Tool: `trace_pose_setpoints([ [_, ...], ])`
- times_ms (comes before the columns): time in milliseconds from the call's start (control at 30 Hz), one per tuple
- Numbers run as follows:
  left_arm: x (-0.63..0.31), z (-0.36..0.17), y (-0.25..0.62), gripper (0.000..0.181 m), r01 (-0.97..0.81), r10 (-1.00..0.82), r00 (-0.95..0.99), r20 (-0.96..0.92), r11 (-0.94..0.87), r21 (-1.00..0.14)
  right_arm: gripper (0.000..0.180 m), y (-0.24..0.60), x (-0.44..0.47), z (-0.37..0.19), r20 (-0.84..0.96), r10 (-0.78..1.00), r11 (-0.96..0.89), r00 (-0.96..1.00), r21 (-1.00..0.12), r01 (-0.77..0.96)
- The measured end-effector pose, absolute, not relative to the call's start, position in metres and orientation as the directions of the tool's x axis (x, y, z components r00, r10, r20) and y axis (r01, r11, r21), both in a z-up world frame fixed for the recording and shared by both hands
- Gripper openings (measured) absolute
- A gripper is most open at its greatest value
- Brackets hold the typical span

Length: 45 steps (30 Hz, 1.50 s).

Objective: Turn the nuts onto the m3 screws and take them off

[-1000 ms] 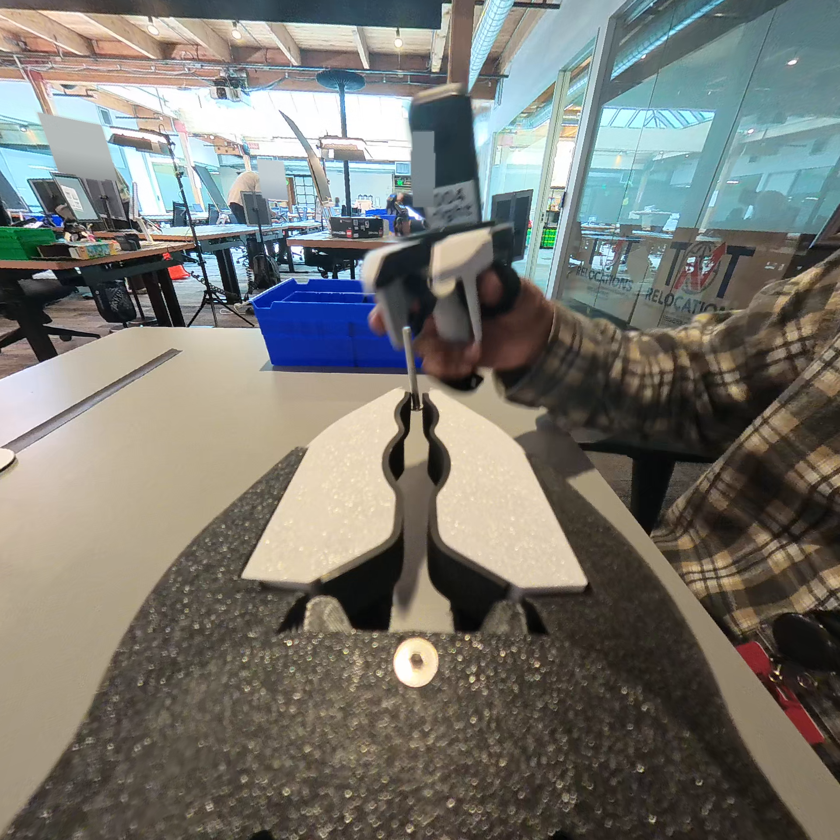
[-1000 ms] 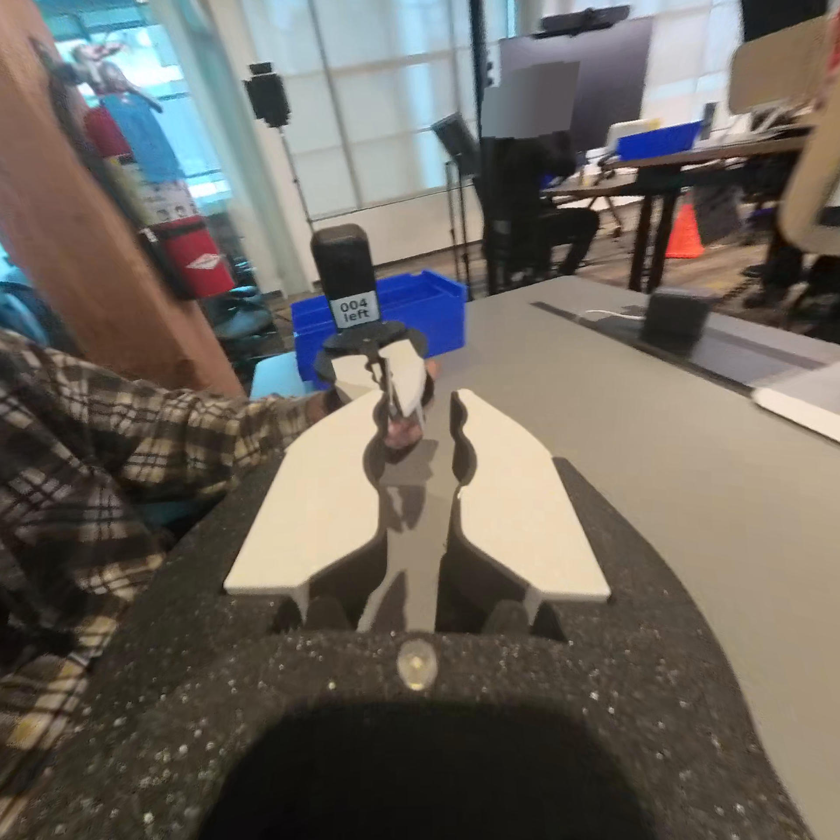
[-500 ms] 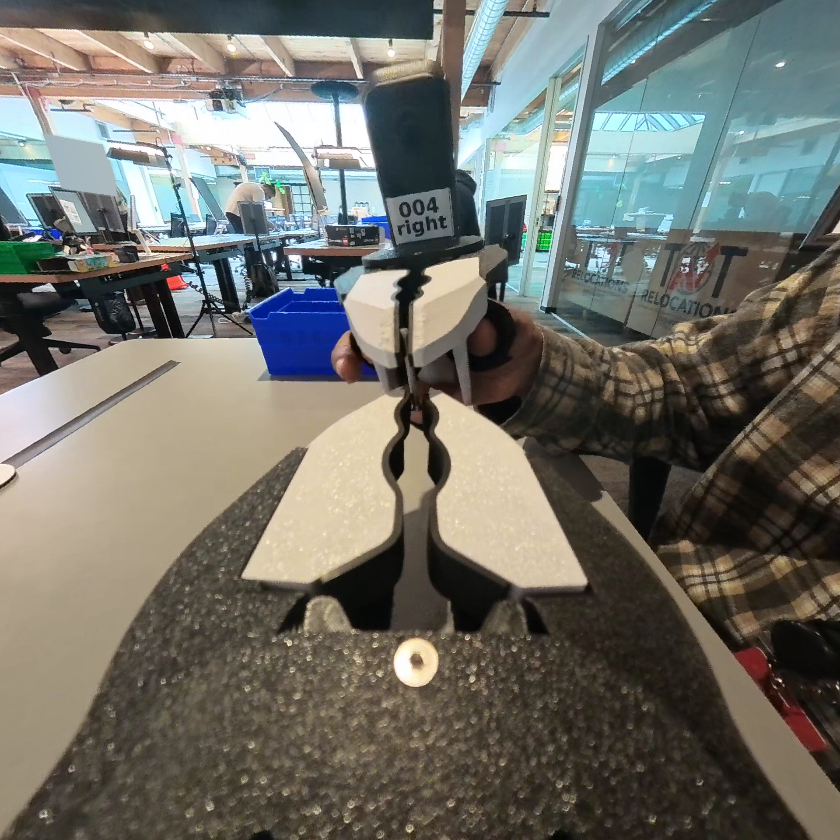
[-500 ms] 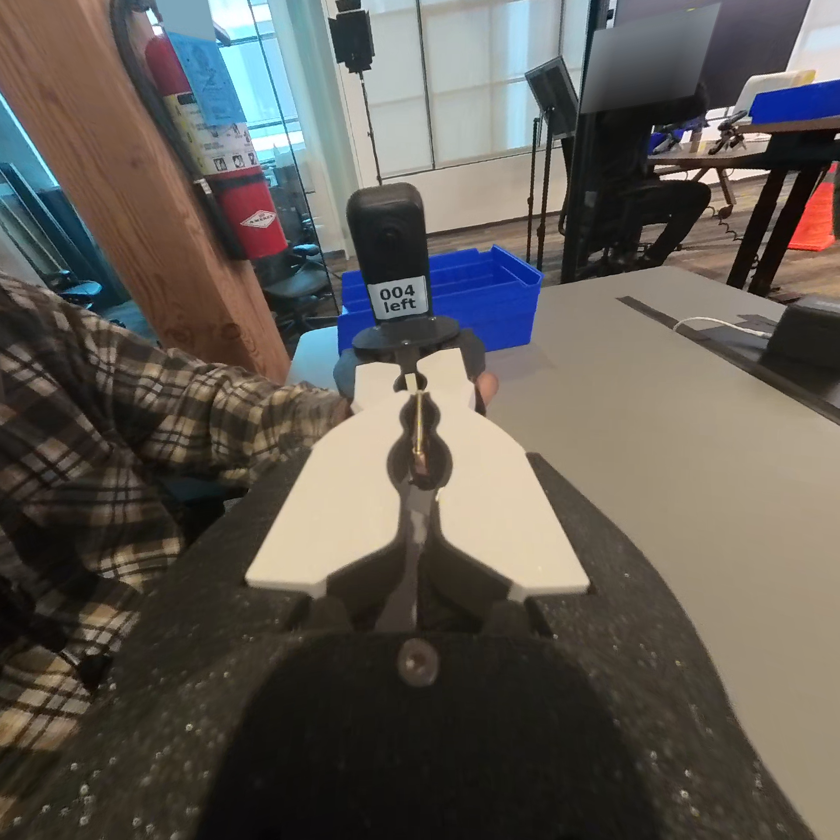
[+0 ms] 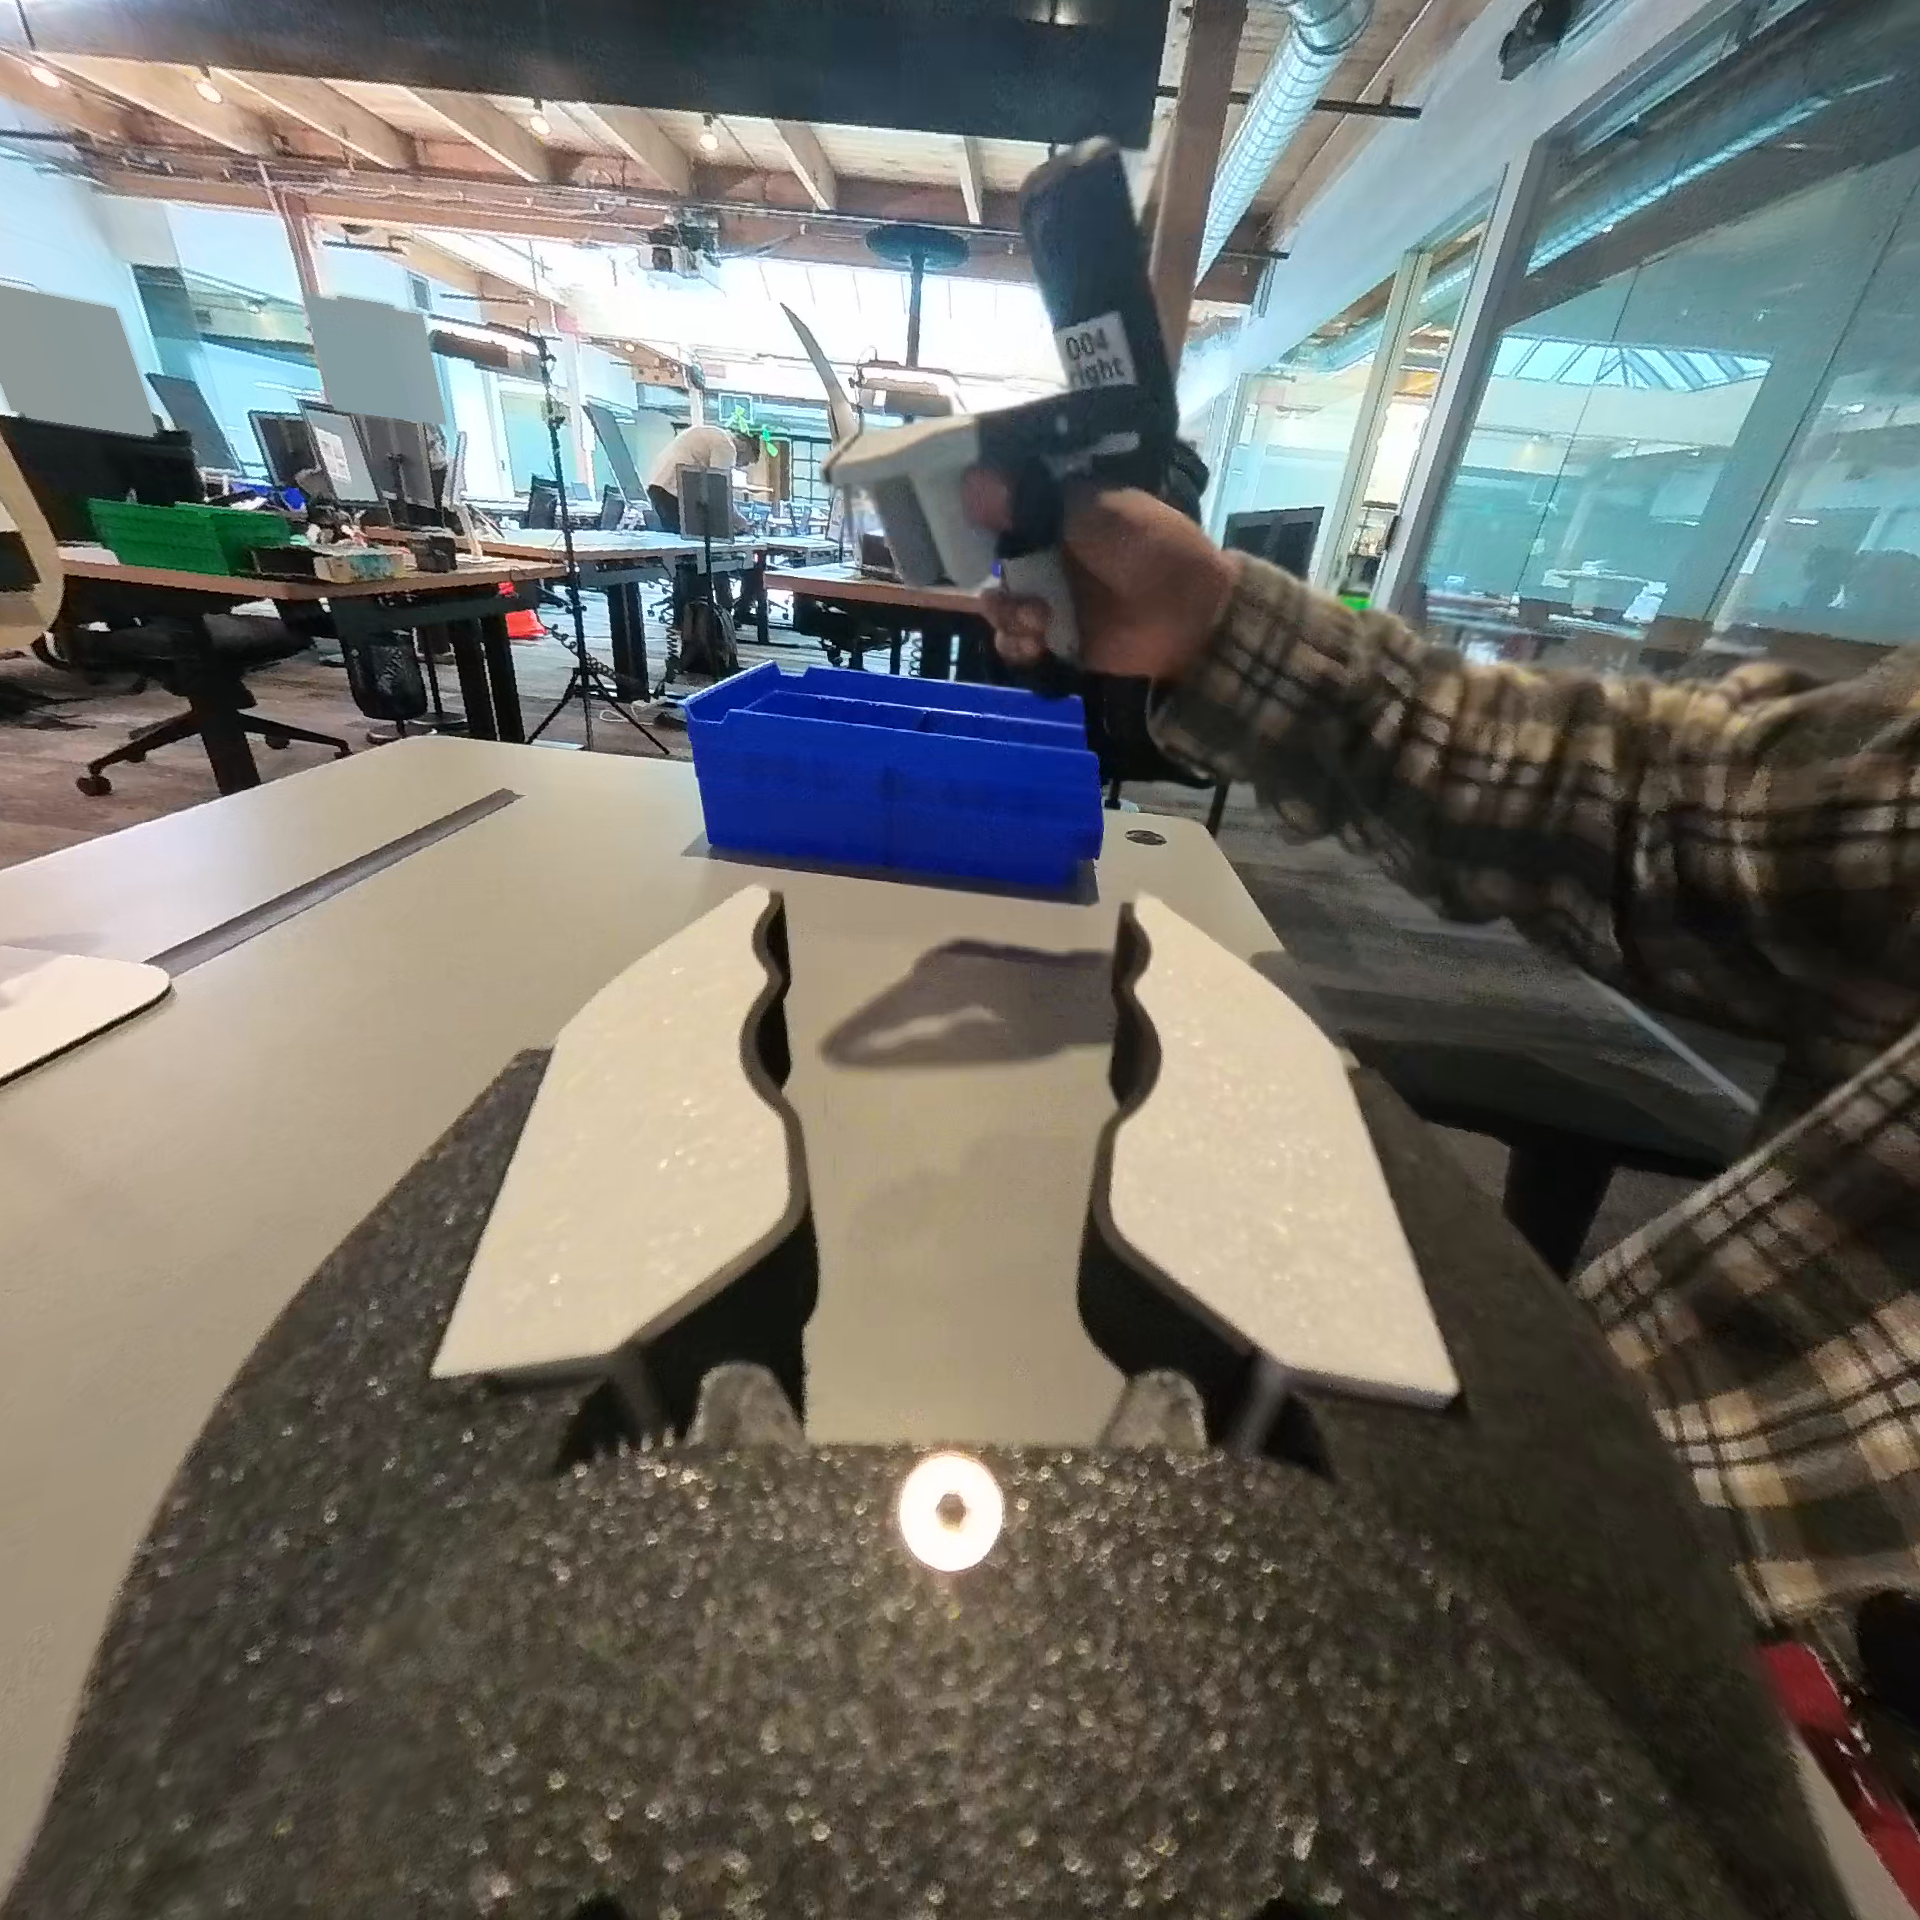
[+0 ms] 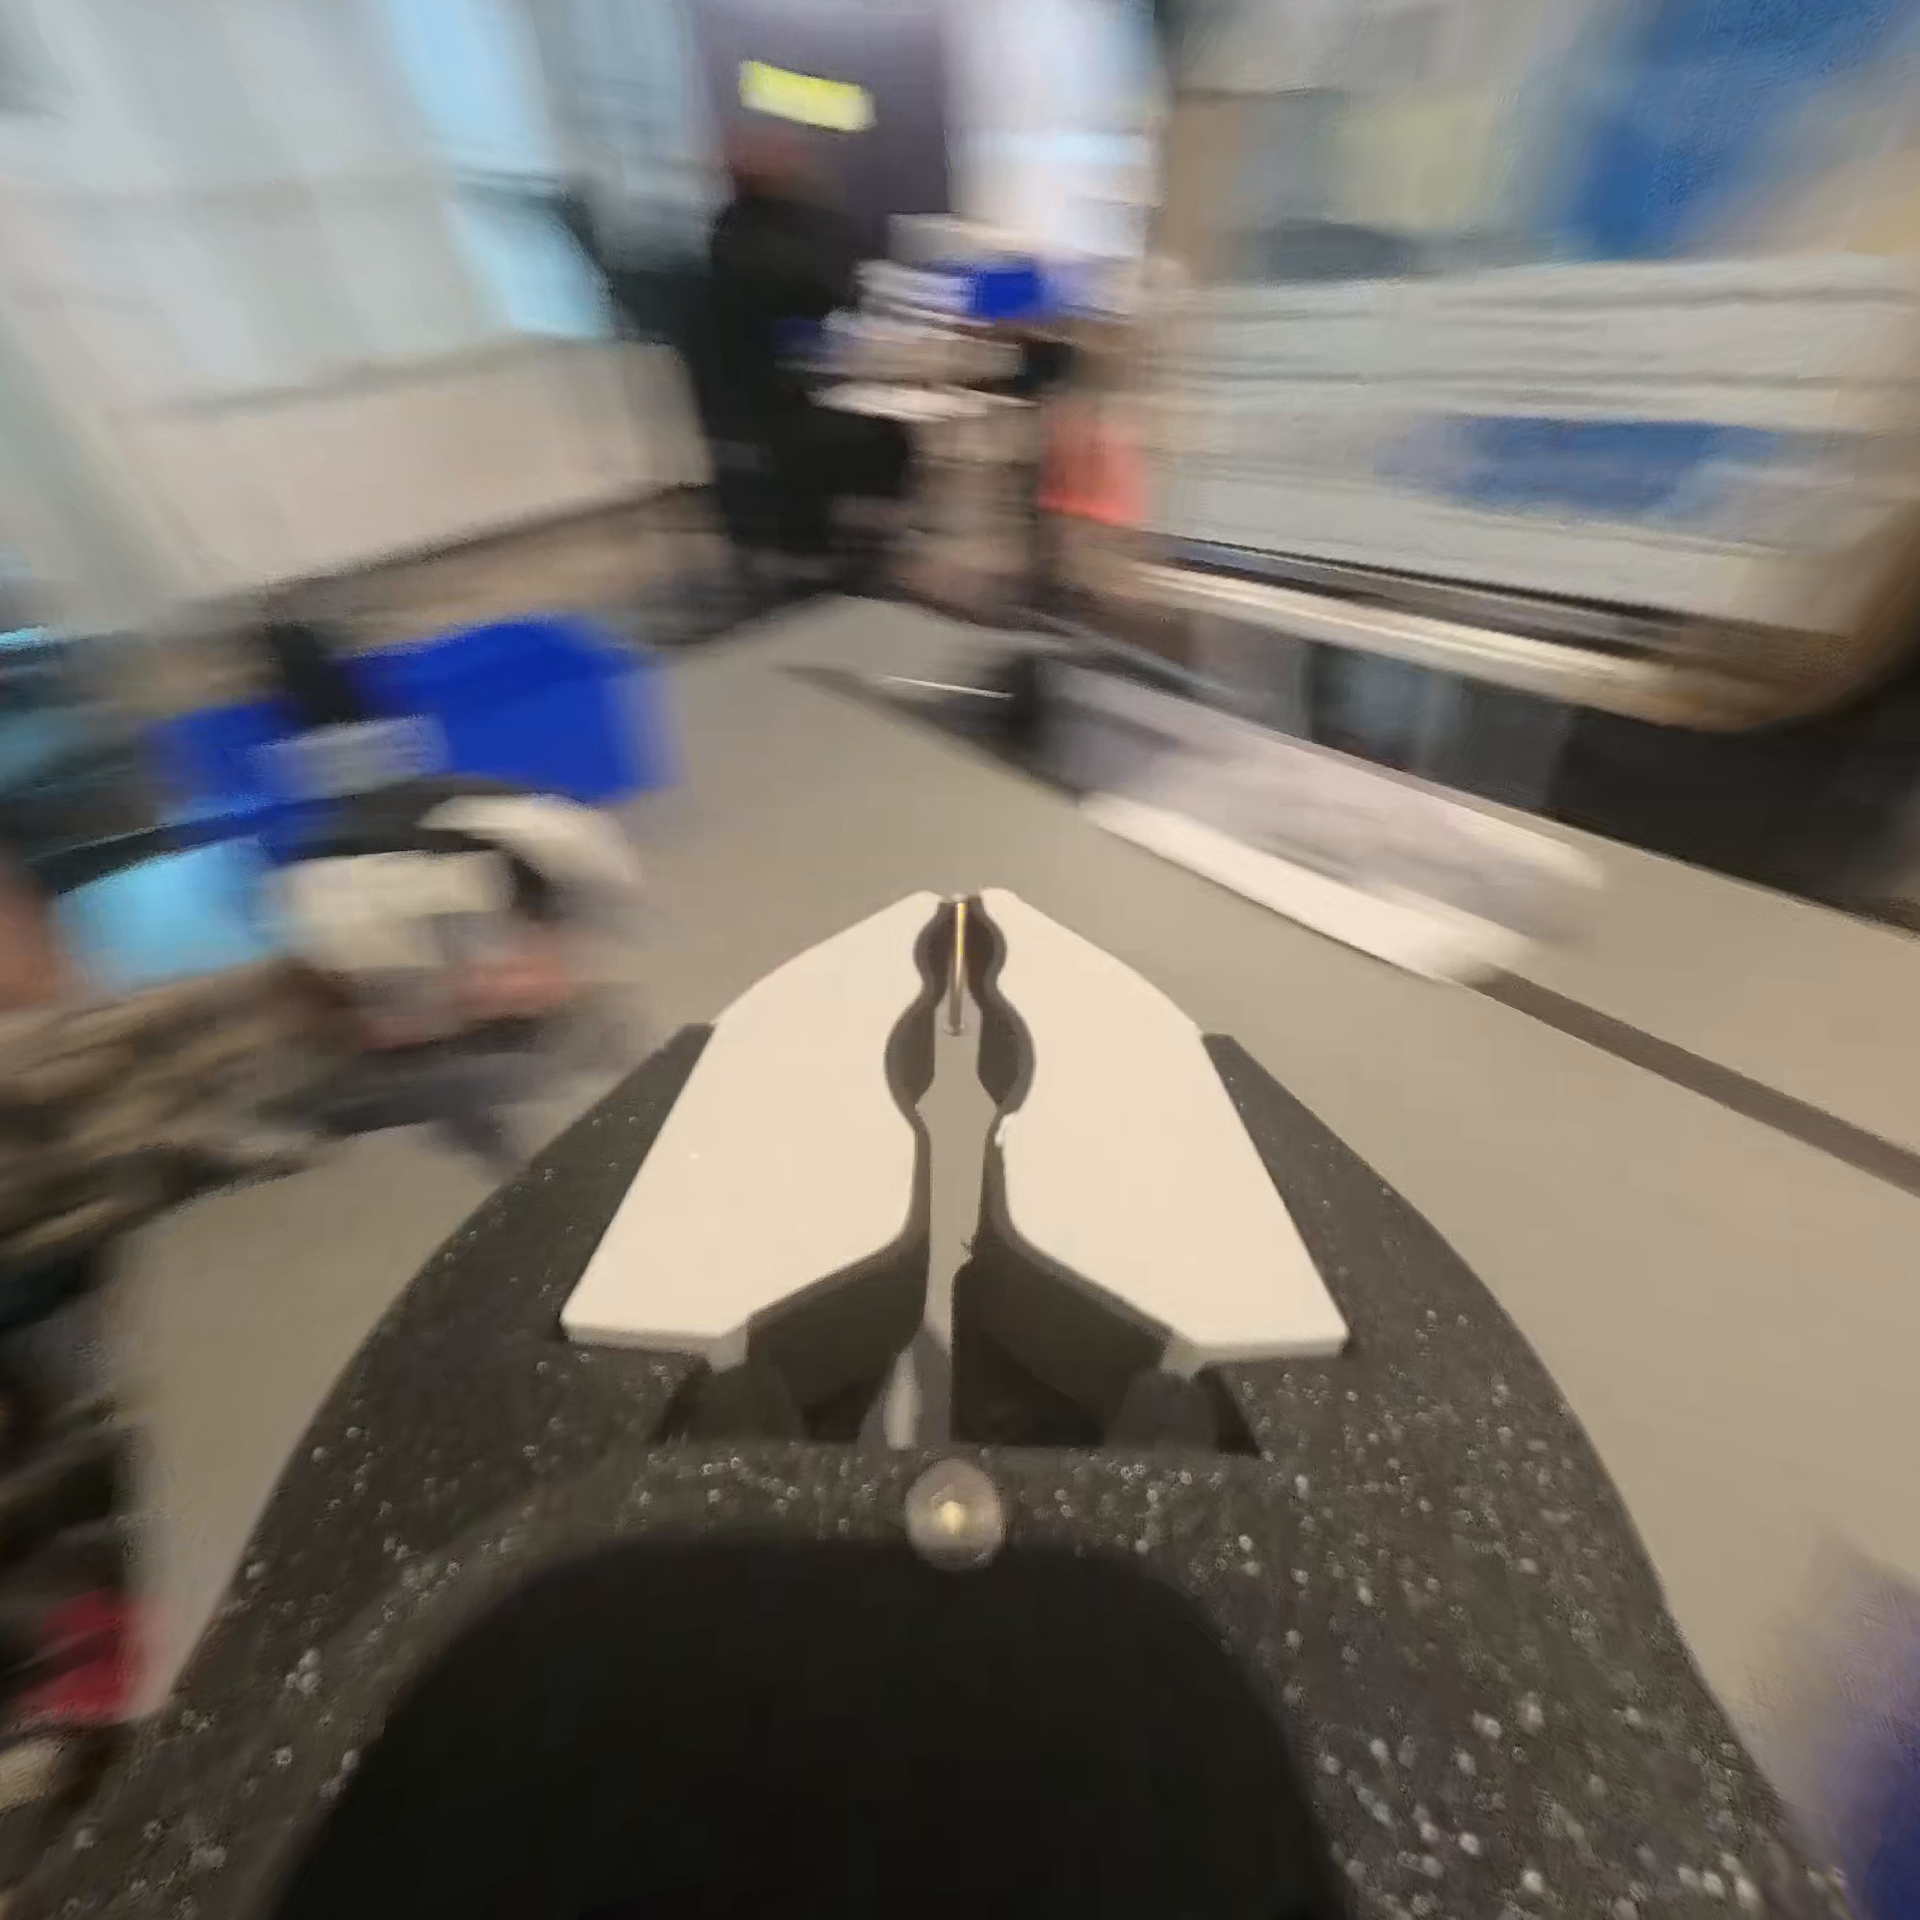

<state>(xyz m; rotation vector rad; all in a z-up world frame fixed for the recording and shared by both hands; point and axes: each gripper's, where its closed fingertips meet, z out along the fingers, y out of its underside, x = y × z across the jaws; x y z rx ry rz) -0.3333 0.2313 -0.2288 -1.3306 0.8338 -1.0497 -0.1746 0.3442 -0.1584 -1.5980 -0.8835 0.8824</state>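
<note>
My left gripper (image 5: 951, 914) is open and empty above the grey table (image 5: 312, 1039); only a shadow lies between its white fingers (image 5: 644, 1143). My right gripper (image 6: 961, 899) is shut on a thin metal screw (image 6: 956, 966), which lies lengthwise between its pads. The right wrist view is heavily blurred by motion. In the left wrist view the right gripper (image 5: 894, 499) is raised above and behind the blue bin (image 5: 894, 790), held in a hand; the screw does not show there. I cannot make out a nut.
The blue bin stands at the table's far edge, and it also shows blurred in the right wrist view (image 6: 499, 696). A white pad (image 5: 62, 997) lies at the left. A dark slot (image 5: 343, 883) runs along the table. A plaid sleeve (image 5: 1507, 779) reaches in from the right. My hands' fingertips stand some 20 cm from each other.
My left gripper held the screw upright, and my right gripper shut on it. My left gripper has now opened and let go. My right gripper has swung up and away with the screw.
</note>
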Motion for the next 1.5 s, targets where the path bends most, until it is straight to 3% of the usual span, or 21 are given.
trace_pose_setpoints([
  [167, -0.33, -0.235, 0.233, 0.061, 0.092, -0.935, 0.342, 0.094, -0.066, -0.994, 0.002, 0.437, -0.016, -0.18, -0.072, 0.59, -0.32, 0.804, -0.935, 0.152],
  [467, -0.331, -0.244, 0.239, 0.059, 0.083, -0.93, 0.35, 0.116, -0.093, -0.992, 0.002, 0.484, 0.095, -0.264, -0.111, 0.313, -0.567, 0.943, -0.818, 0.092],
  [1000, -0.332, -0.244, 0.238, 0.057, 0.08, -0.932, 0.34, 0.126, -0.104, -0.991, 0.005, 0.489, 0.113, -0.297, -0.083, 0.244, -0.651, 0.966, -0.753, 0.1],
  [1500, -0.333, -0.242, 0.238, 0.057, 0.088, -0.931, 0.341, 0.127, -0.103, -0.991, 0.019, 0.486, 0.104, -0.255, -0.044, 0.259, -0.573, 0.965, -0.811, 0.117],
])
